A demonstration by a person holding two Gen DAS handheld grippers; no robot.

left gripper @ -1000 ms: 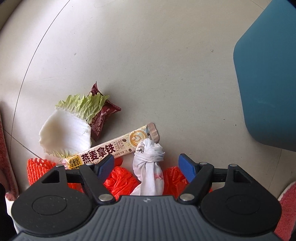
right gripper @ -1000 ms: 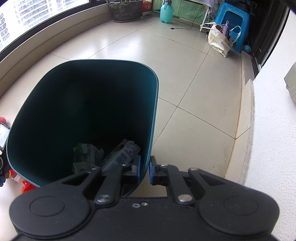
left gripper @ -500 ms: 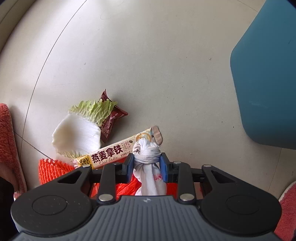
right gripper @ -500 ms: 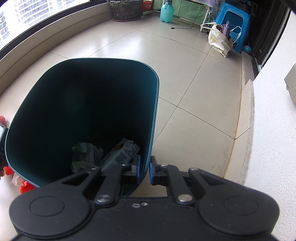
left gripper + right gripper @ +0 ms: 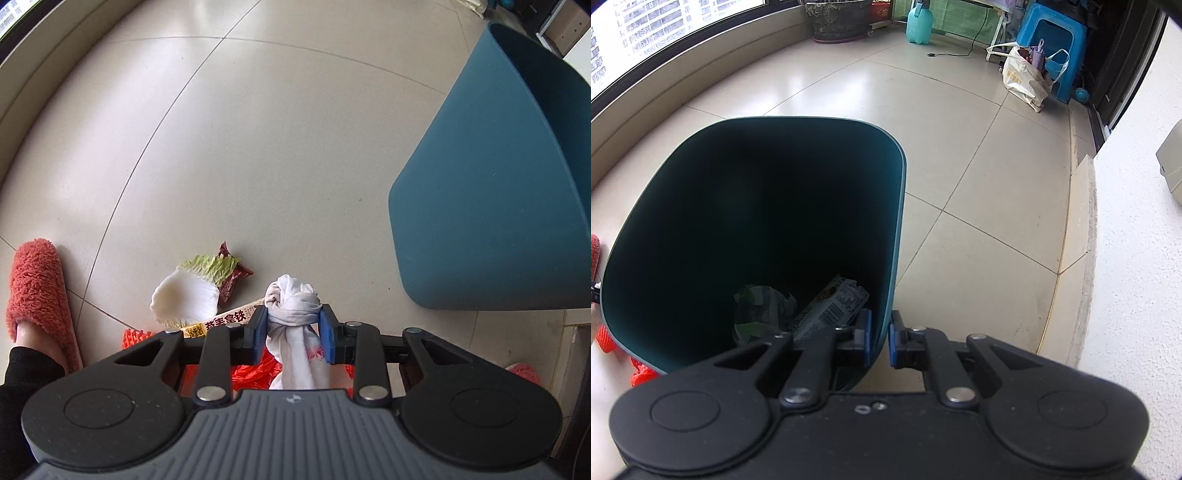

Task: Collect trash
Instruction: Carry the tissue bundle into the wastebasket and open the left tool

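My left gripper (image 5: 293,328) is shut on a knotted white plastic bag (image 5: 293,306), held up off the floor. Below it on the tiles lie a cabbage leaf (image 5: 188,291), a dark red wrapper (image 5: 232,277), a yellow latte sachet (image 5: 221,320), red netting (image 5: 135,338) and a red plastic bag (image 5: 255,373). The teal bin (image 5: 498,206) stands to the right. My right gripper (image 5: 878,341) is shut on the bin's near rim (image 5: 892,288). Inside the bin lie a green wrapper (image 5: 757,310) and a printed packet (image 5: 831,312).
A person's foot in a fluffy red slipper (image 5: 35,295) stands at the left, with a second slipper (image 5: 524,371) at the right. Far off are a plant pot (image 5: 838,18), a green bottle (image 5: 919,24), a blue stool (image 5: 1052,44) and a shopping bag (image 5: 1027,79).
The left jaws closed on the white bag's knot, then lifted it well above the floor; the litter now looks smaller. The right gripper and the bin stayed still.
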